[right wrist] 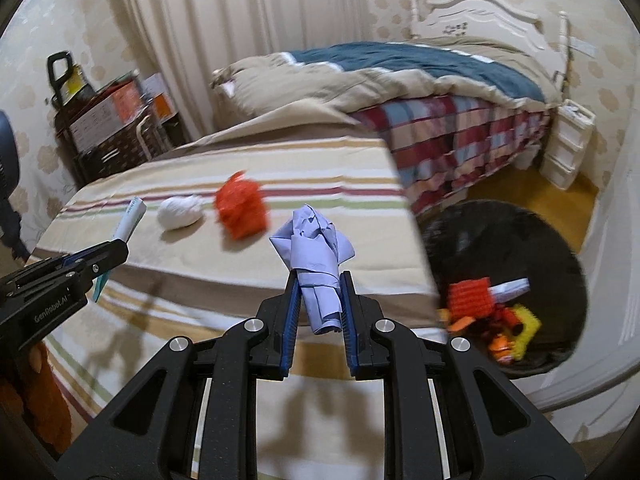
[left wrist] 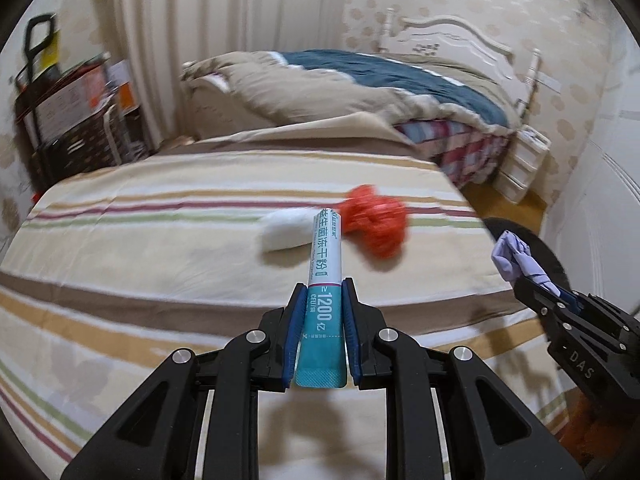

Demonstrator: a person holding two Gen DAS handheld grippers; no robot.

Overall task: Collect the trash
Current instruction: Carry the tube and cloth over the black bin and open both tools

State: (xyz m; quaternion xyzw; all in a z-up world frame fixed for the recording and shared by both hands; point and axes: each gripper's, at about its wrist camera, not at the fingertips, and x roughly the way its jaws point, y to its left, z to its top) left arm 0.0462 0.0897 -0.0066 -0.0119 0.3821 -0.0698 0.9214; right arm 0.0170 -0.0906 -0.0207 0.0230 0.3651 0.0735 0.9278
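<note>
Bin (right wrist: 560, 240) holds orange, yellow, white scraps (right wrist: 486, 314); right claw (right wrist: 319, 280) grips lilac paper (right wrist: 314, 240).

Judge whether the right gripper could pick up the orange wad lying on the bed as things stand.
Probably not yet. The right gripper is shut on crumpled lilac paper, so it has no free grip. The path itself looks free: the orange wad lies uncovered on the striped bed.

Teal-white sachet (left wrist: 323, 276), lilac paper (right wrist: 314, 248), striped bedsheet (left wrist: 160, 208).
</note>
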